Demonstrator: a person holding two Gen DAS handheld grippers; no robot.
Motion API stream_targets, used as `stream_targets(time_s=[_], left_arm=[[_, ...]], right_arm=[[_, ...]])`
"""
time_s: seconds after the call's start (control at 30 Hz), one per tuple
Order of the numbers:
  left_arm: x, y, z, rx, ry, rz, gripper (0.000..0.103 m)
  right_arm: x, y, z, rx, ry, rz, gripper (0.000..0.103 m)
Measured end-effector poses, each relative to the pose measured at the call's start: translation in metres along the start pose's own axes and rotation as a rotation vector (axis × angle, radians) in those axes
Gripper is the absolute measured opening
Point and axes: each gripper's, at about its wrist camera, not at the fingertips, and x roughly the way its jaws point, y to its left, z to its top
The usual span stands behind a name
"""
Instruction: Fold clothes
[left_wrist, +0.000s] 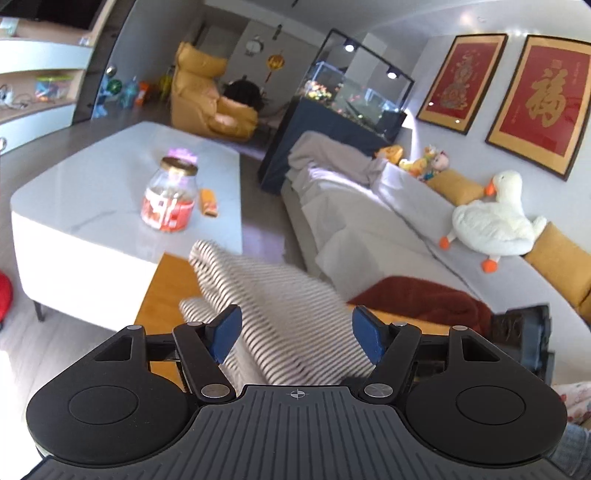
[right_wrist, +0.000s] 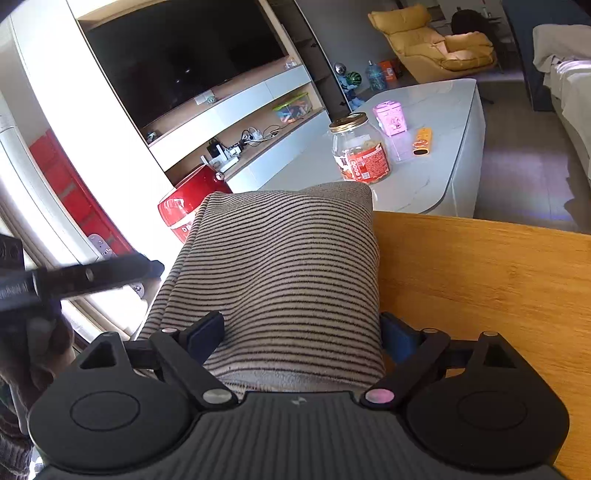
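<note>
1. the white sofa (left_wrist: 369, 206) runs along the wall in the left wrist view, with a plush goose (left_wrist: 495, 218) lying on its back edge.
2. the white coffee table (right_wrist: 436, 177) stands past the wooden table (right_wrist: 498, 288).
3. the wooden table carries the task's thing: a striped garment (right_wrist: 288, 273), folded into a thick bundle along the table's left edge in the right wrist view, blurred in the left wrist view (left_wrist: 280, 314).
4. the right gripper (right_wrist: 301, 332) has its fingers spread wide on either side of the bundle's near end; whether the pads press on the cloth cannot be told.
5. the left gripper (left_wrist: 295, 332) has its blue fingers apart above the garment, pinching nothing.
6. a glass jar (right_wrist: 360, 151) with a gold lid sits on the coffee table, beside a pink box (right_wrist: 391, 118).
</note>
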Motion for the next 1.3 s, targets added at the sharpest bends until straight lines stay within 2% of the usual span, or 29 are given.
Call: stream_targets(time_s=[0.03,0.1,0.13,0.2,0.23,0.27,0.37,0.4,0.5,0.6,0.7,0.77,0.83,0.9,0.97,1.03,1.07,1.13,1.2,1.23,1.3], left_arm=[[0.007,-0.003,0.008,0.018,-0.009,-0.016,0.073],[0.035,0.002,0.020,0.008,0.023,-0.008,0.073],[0.051,0.008,0.023,-0.011,0.049,0.019,0.072],[0.078,0.024,0.022,-0.028,0.103,0.086,0.070],[0.081,0.029,0.019,-0.035,0.107,0.084,0.073],[0.083,0.034,0.017,-0.042,0.109,0.081,0.074],[0.089,0.044,0.011,-0.044,0.114,0.075,0.073],[0.089,0.044,0.009,-0.032,0.113,0.073,0.072],[0.092,0.033,0.004,0.046,0.111,0.098,0.072],[0.094,0.032,0.004,0.040,0.111,0.097,0.073],[0.086,0.028,0.007,0.033,0.103,0.111,0.072],[0.067,0.021,0.006,0.016,0.078,0.138,0.072],[0.041,0.012,-0.002,0.004,0.038,0.129,0.073],[0.019,0.000,-0.019,-0.001,0.032,0.089,0.072],[0.009,-0.008,-0.038,-0.007,0.066,0.060,0.067],[0.012,-0.013,-0.054,0.016,0.099,0.087,0.060],[0.014,-0.015,-0.060,0.036,0.109,0.111,0.057],[0.017,-0.015,-0.063,0.043,0.111,0.130,0.056],[0.016,-0.011,-0.060,0.030,0.113,0.134,0.054],[0.015,-0.009,-0.057,0.029,0.113,0.140,0.054],[0.015,-0.006,-0.056,0.031,0.115,0.154,0.054]], right_arm=[[0.001,-0.001,-0.003,0.012,0.006,0.002,0.091],[0.004,-0.003,-0.008,0.030,0.012,0.000,0.091],[0.006,-0.003,-0.009,0.036,0.013,-0.006,0.090],[-0.002,0.015,-0.005,-0.045,-0.030,-0.046,0.079],[-0.005,0.024,-0.003,-0.086,-0.052,-0.066,0.077],[-0.011,0.037,-0.001,-0.161,-0.078,-0.073,0.076],[-0.007,0.059,0.001,-0.328,-0.068,-0.156,0.076],[-0.001,0.055,0.000,-0.335,-0.043,-0.179,0.077],[0.005,0.035,-0.007,-0.244,-0.010,-0.175,0.079],[0.000,0.019,-0.009,-0.130,-0.015,-0.133,0.081],[-0.004,0.022,-0.014,-0.149,-0.021,-0.158,0.088],[-0.006,0.025,-0.015,-0.160,-0.025,-0.179,0.088],[-0.016,0.029,-0.017,-0.171,-0.057,-0.182,0.088],[-0.028,0.032,-0.019,-0.177,-0.097,-0.178,0.088],[-0.039,0.028,-0.021,-0.139,-0.122,-0.151,0.089],[-0.042,0.020,-0.021,-0.069,-0.109,-0.123,0.088],[-0.041,0.014,-0.022,-0.030,-0.098,-0.114,0.088],[-0.036,0.005,-0.021,0.024,-0.072,-0.097,0.078],[-0.032,0.002,-0.018,0.059,-0.054,-0.074,0.059],[-0.031,0.005,-0.016,0.067,-0.052,-0.062,0.057],[-0.037,0.020,-0.009,0.003,-0.086,-0.059,0.057]])
